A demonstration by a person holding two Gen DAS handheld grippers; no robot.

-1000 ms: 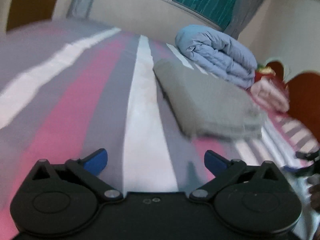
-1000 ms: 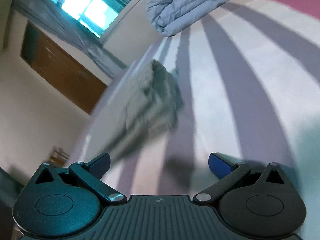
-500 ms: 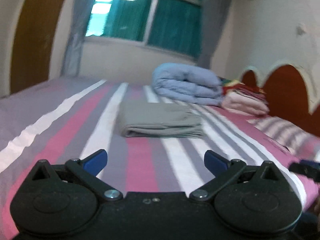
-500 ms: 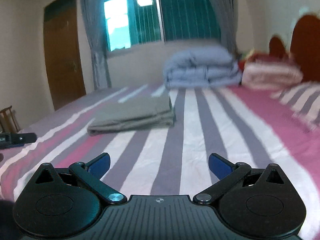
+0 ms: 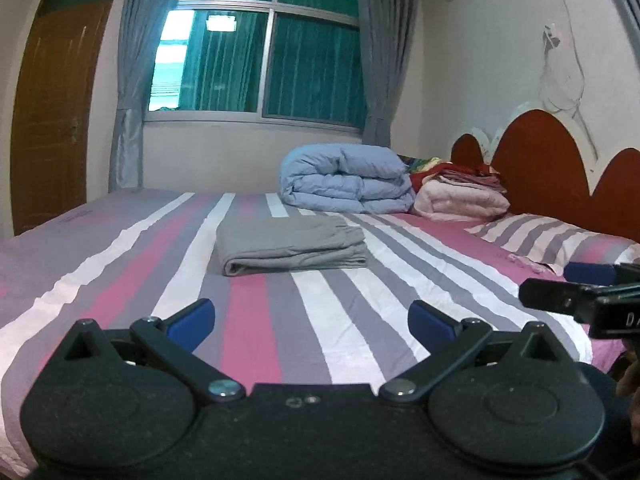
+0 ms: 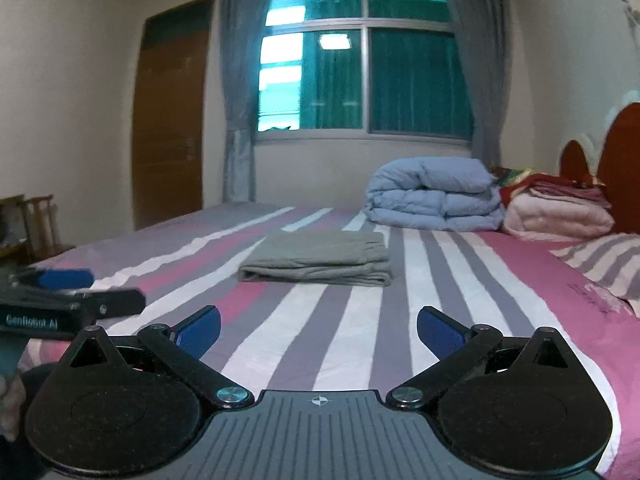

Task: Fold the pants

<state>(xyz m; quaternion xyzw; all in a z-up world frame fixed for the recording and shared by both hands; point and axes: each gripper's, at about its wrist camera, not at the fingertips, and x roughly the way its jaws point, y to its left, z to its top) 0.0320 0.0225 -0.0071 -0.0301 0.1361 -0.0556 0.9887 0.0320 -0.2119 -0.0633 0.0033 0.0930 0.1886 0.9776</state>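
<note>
Pants (image 5: 292,246) look folded on the bed (image 5: 360,320), both jaws released and well back, so another poke could just muss the stack.

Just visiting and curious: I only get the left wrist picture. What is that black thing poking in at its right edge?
Observer: That is the right gripper. Its own camera shows its jaws wide apart with nothing between them.
Operator: Is there anything in the room I am missing?
Observer: Yes, wooden chairs stand left of the door, outside your picture.
Operator: And what does my own tool look like from outside?
Observer: The left gripper shows side-on at the right view's left edge, with white lettering on its body, too blurred to read.
</note>
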